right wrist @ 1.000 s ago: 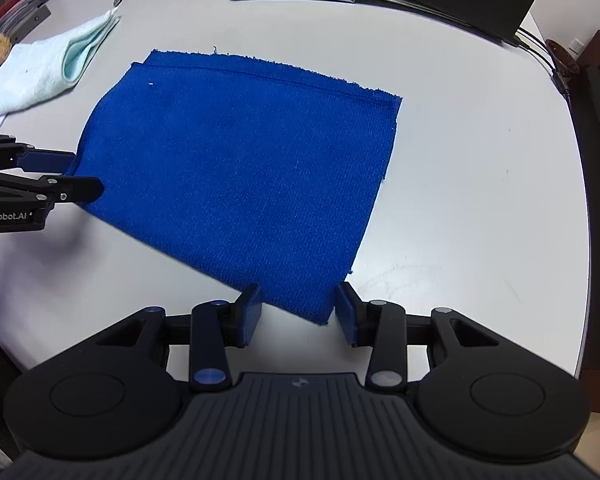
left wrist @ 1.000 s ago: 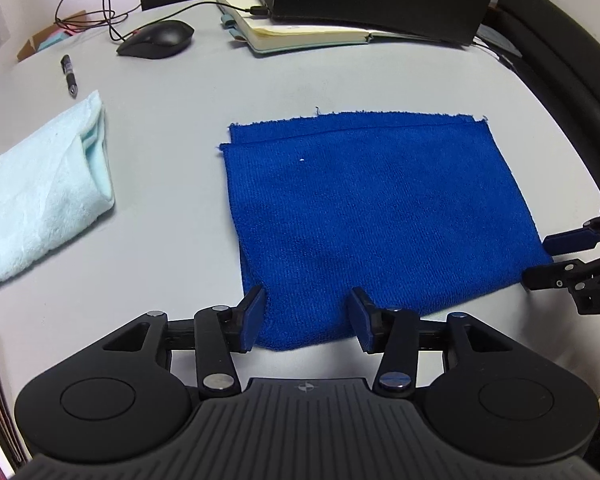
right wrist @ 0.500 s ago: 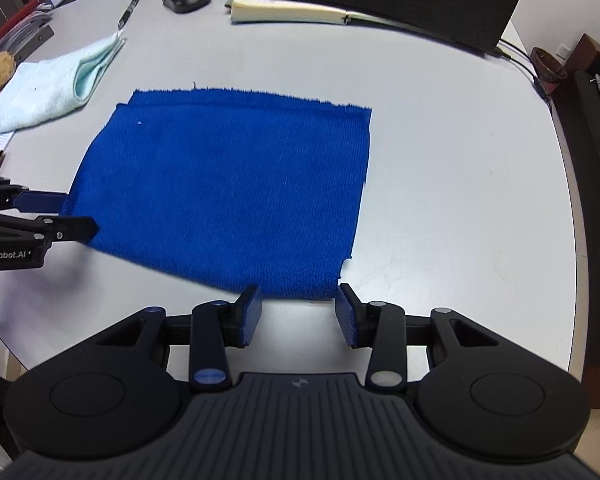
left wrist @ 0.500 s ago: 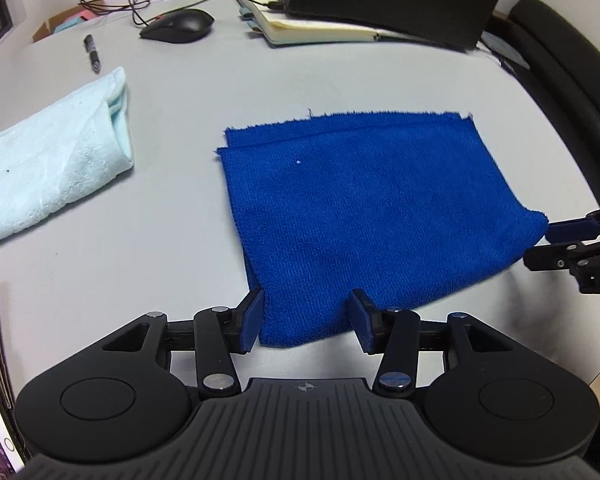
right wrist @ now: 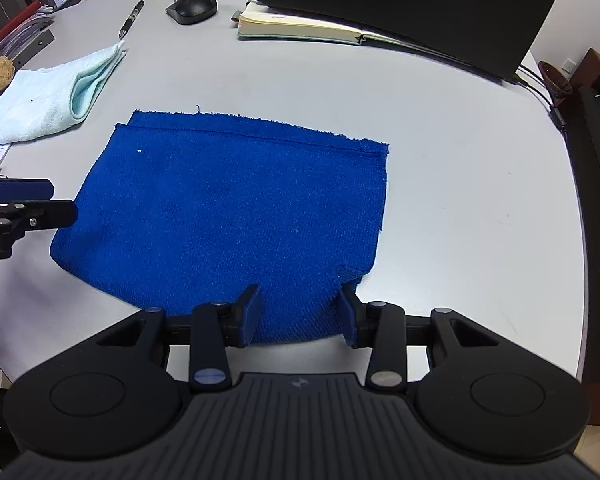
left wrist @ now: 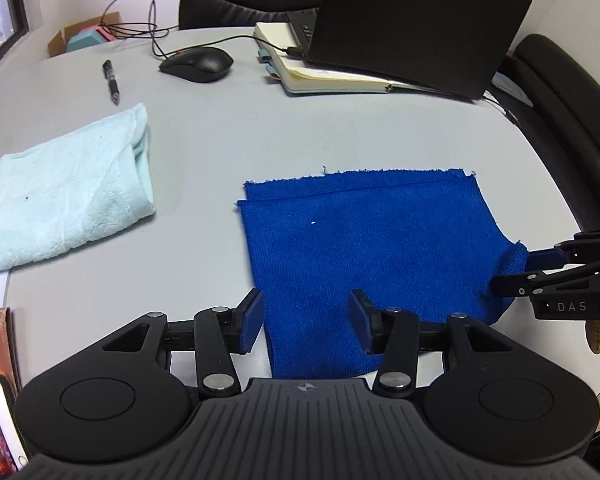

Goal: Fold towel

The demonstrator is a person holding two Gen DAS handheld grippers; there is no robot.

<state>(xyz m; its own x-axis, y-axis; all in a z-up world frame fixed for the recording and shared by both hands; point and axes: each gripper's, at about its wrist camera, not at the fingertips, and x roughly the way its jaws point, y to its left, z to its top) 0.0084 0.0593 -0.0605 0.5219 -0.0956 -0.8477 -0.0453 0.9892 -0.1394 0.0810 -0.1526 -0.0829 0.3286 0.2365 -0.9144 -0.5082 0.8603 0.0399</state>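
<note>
Judging from the layered far edge, the blue towel (left wrist: 372,240) already carries one fold: two hems lie one over the other, slightly offset, along the side farthest from the cameras. The towel lies in the middle of the grey table (left wrist: 300,128), well apart from the light towel (left wrist: 60,200) folded to its left and from the mouse (left wrist: 198,65), the pen (left wrist: 111,81) and the notebook (left wrist: 332,76) beyond it.

The left gripper (left wrist: 306,320) holds the near left corner. Its pads stand partly apart, and cloth fills the gap between them. The right gripper (right wrist: 300,312) holds the near right corner in the same way, with a small crease bunched against its right pad. In the left wrist view, this corner sits pinched between the right gripper's two fingers and is drawn up into a peak. The near edge is raised off the table at both corners, while the far half of the towel rests flat.

Status: the second fold appears to be at its start. The grasp is made and the near edge is lifted.

Remaining steps, as an estimate:
1. Carry the near edge up and over toward the far hems.
2. Lay it down with the corners aligned.
3. Release both corners and withdraw.

Caution: uneven travel of the two grippers is likely to skew the fold.
</note>
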